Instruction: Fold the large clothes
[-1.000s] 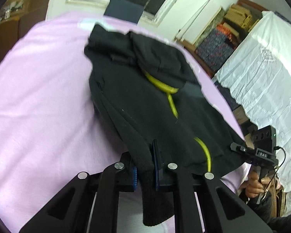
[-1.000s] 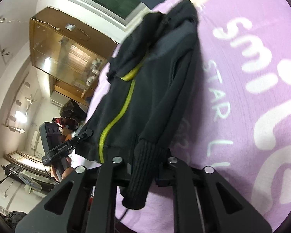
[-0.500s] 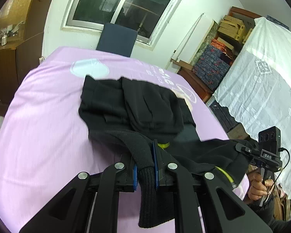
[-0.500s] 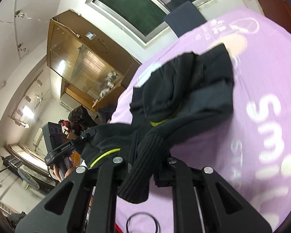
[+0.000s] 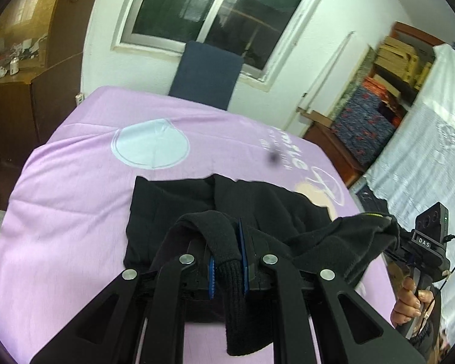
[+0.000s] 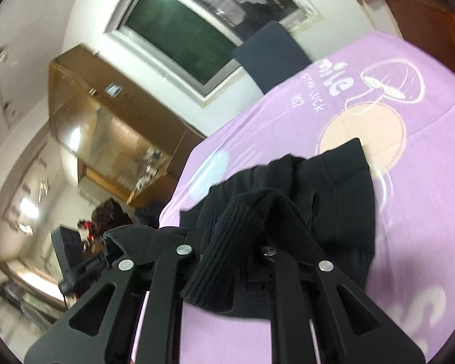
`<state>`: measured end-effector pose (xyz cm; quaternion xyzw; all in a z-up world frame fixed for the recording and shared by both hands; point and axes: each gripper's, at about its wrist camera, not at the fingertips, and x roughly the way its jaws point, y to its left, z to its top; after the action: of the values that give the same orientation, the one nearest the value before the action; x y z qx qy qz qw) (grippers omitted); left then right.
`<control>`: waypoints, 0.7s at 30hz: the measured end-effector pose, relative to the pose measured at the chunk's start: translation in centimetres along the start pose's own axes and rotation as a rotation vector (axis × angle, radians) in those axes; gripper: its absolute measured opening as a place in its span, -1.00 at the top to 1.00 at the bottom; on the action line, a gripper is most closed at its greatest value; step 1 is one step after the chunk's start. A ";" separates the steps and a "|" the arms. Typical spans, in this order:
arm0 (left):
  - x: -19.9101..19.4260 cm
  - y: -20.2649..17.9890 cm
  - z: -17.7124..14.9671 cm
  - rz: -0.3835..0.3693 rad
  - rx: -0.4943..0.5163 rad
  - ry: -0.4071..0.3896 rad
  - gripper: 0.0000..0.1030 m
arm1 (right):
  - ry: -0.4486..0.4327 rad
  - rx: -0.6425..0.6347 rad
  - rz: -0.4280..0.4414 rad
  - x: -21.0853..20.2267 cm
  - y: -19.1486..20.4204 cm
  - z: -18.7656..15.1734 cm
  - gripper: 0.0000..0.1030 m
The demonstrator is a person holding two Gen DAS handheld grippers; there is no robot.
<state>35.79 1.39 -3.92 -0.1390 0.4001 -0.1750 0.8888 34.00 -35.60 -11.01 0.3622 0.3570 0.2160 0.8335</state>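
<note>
A black jacket (image 5: 173, 212) lies bunched on the purple bed sheet (image 5: 60, 197), its near part lifted off the bed. My left gripper (image 5: 227, 242) is shut on a ribbed black cuff (image 5: 233, 288) that hangs down between its blue pads. At the right of the left wrist view, the right gripper (image 5: 409, 242) holds up the hem, where a yellow zip edge (image 5: 373, 214) shows. In the right wrist view, the jacket (image 6: 333, 197) spreads beyond my right gripper (image 6: 236, 236), which is shut on another ribbed cuff (image 6: 215, 267); fabric hides its fingertips. The left gripper (image 6: 85, 267) is blurred at the left.
A dark blue chair back (image 5: 206, 75) stands at the bed's far edge under a window. A wooden cabinet (image 5: 15, 91) is on the left. Stacked boxes (image 5: 379, 106) and a white lace cloth (image 5: 424, 166) are on the right. A hand (image 5: 409, 300) grips the right tool's handle.
Both grippers have risen and moved, still shut on the cuffs. The jacket's near half has lifted off the sheet and gathered over the hood end; the yellow zip is now mostly hidden.
</note>
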 end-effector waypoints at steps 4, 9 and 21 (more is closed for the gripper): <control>4.3 2.0 0.9 0.034 -0.047 0.035 0.75 | 0.010 0.106 0.002 4.9 -4.0 2.4 0.77; 10.9 5.4 0.5 0.048 -0.140 0.131 0.74 | 0.032 0.215 -0.027 10.1 -8.7 2.7 0.77; 6.9 6.9 0.4 -0.088 -0.179 0.015 0.15 | 0.012 0.192 0.076 10.0 -9.0 2.8 0.31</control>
<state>41.75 4.76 -10.85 -0.2338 0.4144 -0.1784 0.8613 43.55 -36.51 -20.88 0.4523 0.3669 0.2142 0.7842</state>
